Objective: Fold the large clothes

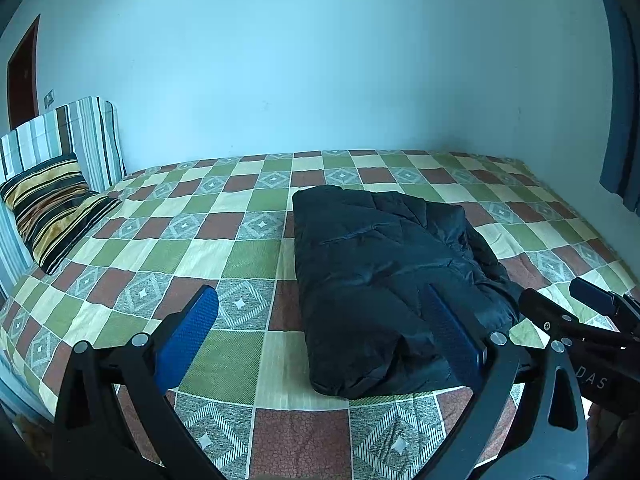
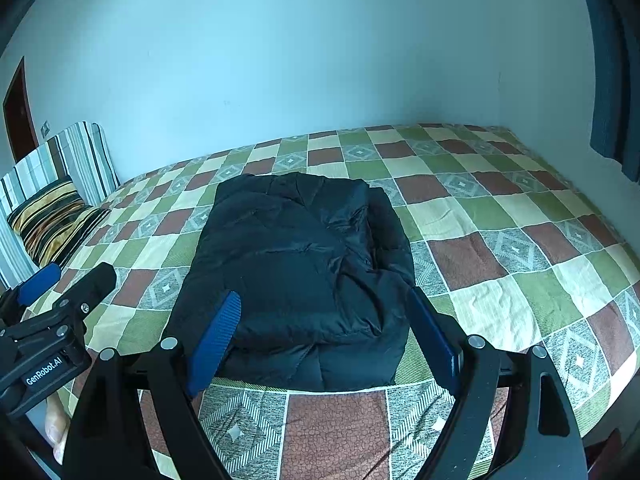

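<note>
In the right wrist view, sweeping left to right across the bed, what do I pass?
Striped cushion against the striped headboard pad, then the left gripper at the frame's left edge, then the folded black puffer jacket in the middle of the checked bedspread, then the dark curtain at far right.

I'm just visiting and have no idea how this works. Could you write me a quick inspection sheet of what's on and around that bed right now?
Surface: bed under a checked quilt of green, cream and brown squares, lying fairly flat.
Job's things: black padded jacket, folded into a compact bundle on the quilt.
Clutter: striped pillow at the bed's left end, leaning on a striped cushion.
Grippers: left gripper and right gripper both open and empty, held at the jacket's near edge.
Cables: nothing seen.
Surroundings: plain pale wall, dark door at left, dark curtain at right.
</note>
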The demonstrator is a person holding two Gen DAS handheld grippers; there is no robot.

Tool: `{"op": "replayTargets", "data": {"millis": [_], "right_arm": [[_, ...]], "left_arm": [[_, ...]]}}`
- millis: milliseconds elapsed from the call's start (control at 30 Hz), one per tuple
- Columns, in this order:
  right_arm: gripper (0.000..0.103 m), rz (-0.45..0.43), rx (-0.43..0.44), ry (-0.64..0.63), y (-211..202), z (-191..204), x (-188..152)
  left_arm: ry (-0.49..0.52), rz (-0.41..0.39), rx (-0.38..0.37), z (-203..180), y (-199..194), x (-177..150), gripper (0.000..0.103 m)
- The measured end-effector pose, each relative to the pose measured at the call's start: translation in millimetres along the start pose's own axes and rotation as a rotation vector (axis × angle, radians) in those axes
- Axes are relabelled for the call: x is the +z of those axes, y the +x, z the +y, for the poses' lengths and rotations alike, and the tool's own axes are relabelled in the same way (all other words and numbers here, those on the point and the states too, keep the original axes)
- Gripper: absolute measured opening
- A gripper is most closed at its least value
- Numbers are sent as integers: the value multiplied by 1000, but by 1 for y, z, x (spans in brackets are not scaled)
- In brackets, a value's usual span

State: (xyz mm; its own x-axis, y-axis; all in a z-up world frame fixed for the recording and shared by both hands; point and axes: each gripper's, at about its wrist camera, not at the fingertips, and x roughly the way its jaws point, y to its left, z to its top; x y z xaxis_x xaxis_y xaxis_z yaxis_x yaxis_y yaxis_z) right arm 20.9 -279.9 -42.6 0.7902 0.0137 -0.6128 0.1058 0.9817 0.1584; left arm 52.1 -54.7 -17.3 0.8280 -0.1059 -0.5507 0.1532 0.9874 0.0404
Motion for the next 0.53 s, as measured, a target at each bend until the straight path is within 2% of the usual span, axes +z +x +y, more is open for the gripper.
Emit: {"op": "replayTargets", "data": {"millis": [100,333,433,533], "right_arm": [[83,4,1,-2,2,-1,-1],[83,6,-2,-3,6,-6,1],[83,1,-19,9,9,-17,4],[83,1,-55,26,16,-38,6]], "left_arm": [[-7,11,-13,1,3,-2,101],[-11,17,13,7,15,-2,101],[-28,57,7,21,30,-2,101],[-70,110,55,50,55,-7,101]]}}
